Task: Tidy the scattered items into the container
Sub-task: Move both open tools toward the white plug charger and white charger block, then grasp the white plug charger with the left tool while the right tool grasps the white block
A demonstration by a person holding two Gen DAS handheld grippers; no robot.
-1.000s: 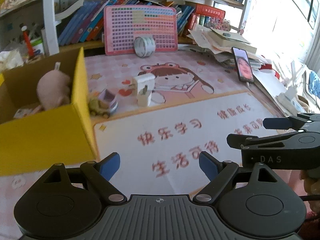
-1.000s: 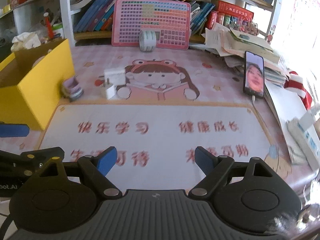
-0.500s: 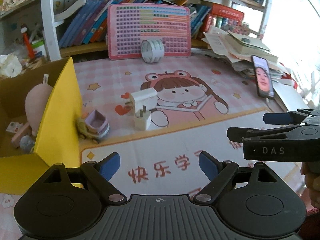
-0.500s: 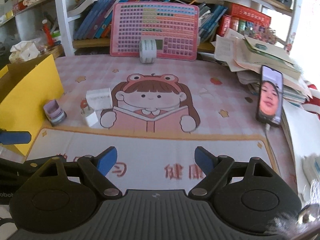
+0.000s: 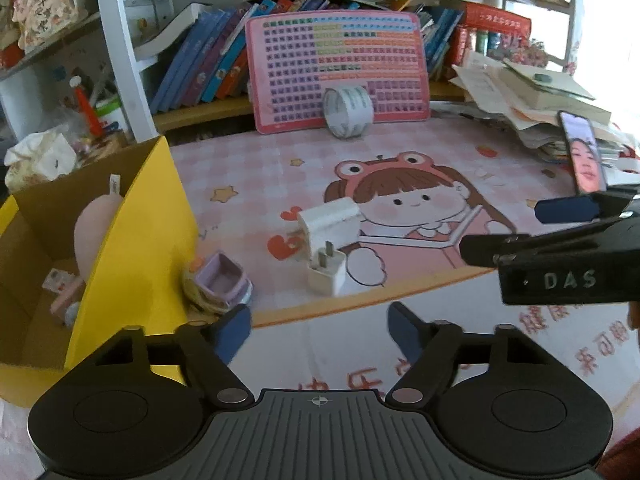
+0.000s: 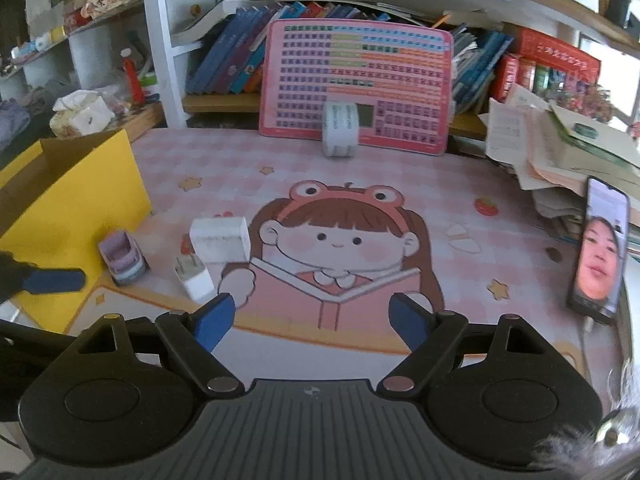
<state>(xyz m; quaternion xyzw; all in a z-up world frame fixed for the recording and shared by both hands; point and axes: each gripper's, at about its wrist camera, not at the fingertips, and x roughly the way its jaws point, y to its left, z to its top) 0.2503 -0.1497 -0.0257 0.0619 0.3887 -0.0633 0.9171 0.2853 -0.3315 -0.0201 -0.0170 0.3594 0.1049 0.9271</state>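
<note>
Two claws over the pink desk, nothing gripped.

The left claw is closing on air; the right claw is spread wide and empty. From the left claw, the purple toy truck sits at eleven o'clock against the yellow box, with the white plug and white charger block at twelve.

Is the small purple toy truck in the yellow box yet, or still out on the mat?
Out. The toy truck sits on the mat, right beside the yellow box's outer wall; whether they touch is unclear.
</note>
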